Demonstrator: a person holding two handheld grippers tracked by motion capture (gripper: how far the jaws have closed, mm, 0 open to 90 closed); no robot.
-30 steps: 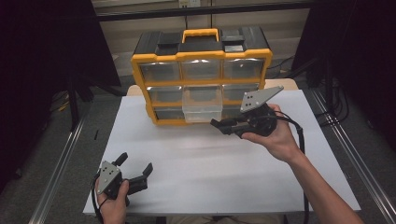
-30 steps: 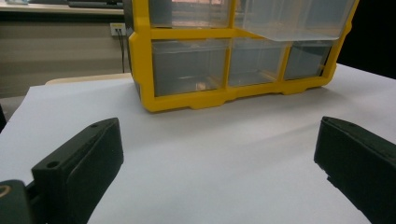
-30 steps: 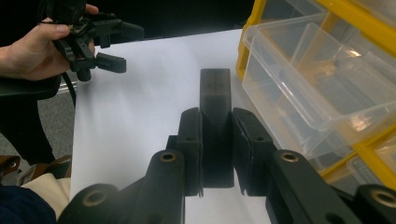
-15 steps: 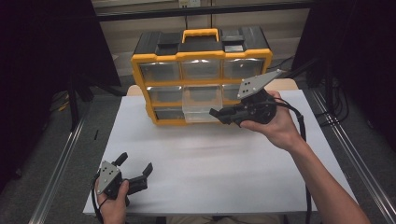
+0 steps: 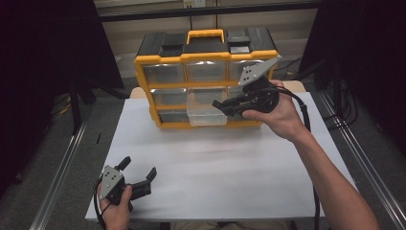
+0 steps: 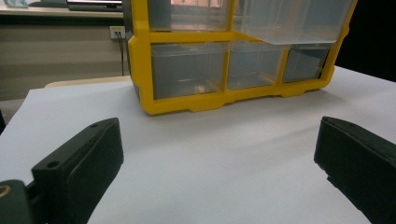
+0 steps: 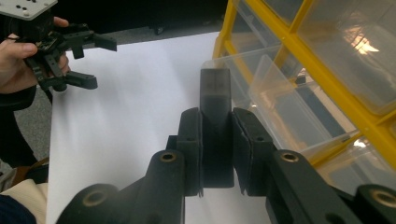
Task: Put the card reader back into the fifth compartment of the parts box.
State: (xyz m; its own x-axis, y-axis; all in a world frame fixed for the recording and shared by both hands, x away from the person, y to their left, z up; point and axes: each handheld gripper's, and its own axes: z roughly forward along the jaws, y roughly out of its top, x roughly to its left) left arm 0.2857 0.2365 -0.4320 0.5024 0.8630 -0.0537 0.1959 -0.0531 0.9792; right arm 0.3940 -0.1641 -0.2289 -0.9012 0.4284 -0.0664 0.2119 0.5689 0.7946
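Holding a dark block [image 7: 215, 126] pinched in my right gripper [image 7: 216, 154] beside the pulled-out drawer [image 5: 207, 114]; dropping it in seems left, I judge; my left gripper [image 5: 136, 177] rests spread

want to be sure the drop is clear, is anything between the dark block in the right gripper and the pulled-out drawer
Nothing visible does. The right gripper is shut on the dark block, whose tip is already beside the rim of the pulled-out clear drawer, with no object between them.

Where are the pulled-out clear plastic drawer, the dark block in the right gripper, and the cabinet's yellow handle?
Clear plastic drawer [image 5: 207, 114], high view, front wall.
Dark block [image 7: 215, 100], right gripper view, top end.
Yellow handle [image 5: 205, 32], high view, top bar.
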